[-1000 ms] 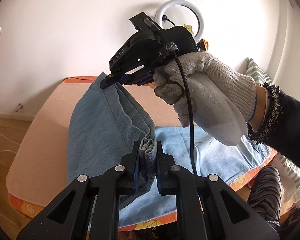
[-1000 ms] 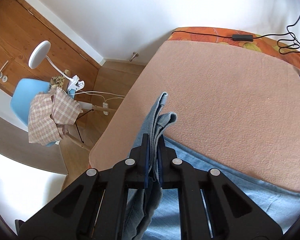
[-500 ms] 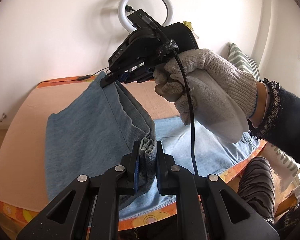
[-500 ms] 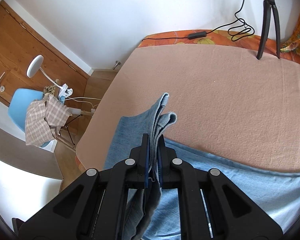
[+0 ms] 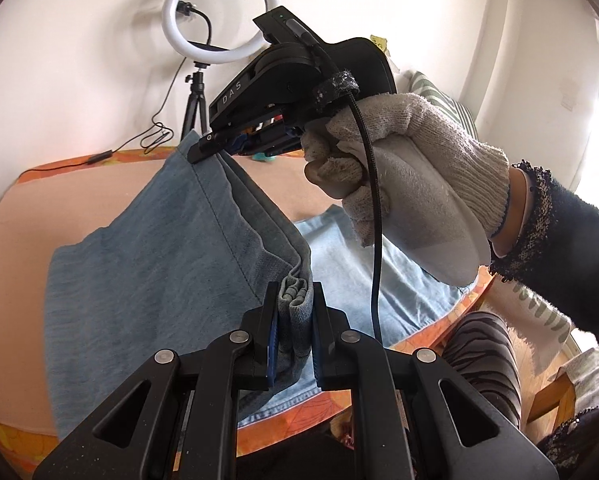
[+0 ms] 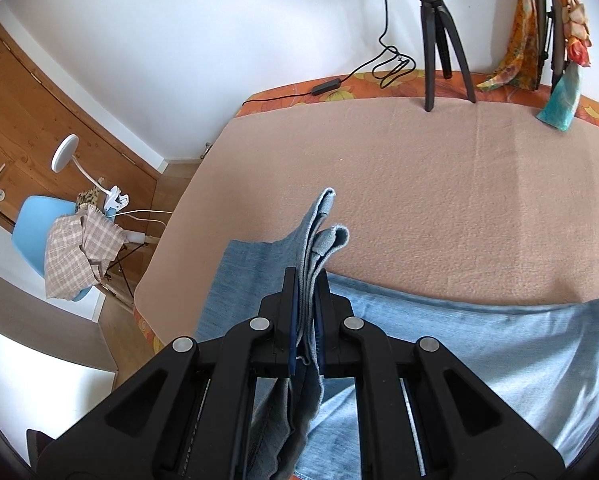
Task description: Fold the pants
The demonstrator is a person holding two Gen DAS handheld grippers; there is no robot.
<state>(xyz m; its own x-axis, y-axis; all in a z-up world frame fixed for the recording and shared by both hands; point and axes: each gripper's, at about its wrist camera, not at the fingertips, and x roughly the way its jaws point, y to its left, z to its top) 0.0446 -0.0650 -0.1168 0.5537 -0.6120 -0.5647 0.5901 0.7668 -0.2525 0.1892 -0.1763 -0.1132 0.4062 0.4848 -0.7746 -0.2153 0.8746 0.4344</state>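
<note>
Light blue denim pants (image 5: pixel 147 264) lie on a peach blanket over the bed (image 5: pixel 39 208). My left gripper (image 5: pixel 293 296) is shut on a bunched hem corner of the pants and holds it above the bed. My right gripper (image 6: pixel 307 292) is shut on the other hem corner of the pants (image 6: pixel 479 340). In the left wrist view the right gripper (image 5: pixel 213 146), in a white-gloved hand, holds its corner up at the far end. The lifted leg end stretches between both grippers over the lower pants layer.
A ring light on a tripod (image 5: pixel 219 20) stands at the bed's far edge, its legs (image 6: pixel 439 40) and a cable (image 6: pixel 387 60) on the orange sheet. Scarves (image 6: pixel 559 20) hang at the back right. A blue chair with checked cloth (image 6: pixel 75 248) and a lamp stand left.
Both grippers have carried the held hem to the right over the pants. The lifted leg end now covers more of the lower layer, and the tripod has come into view.
</note>
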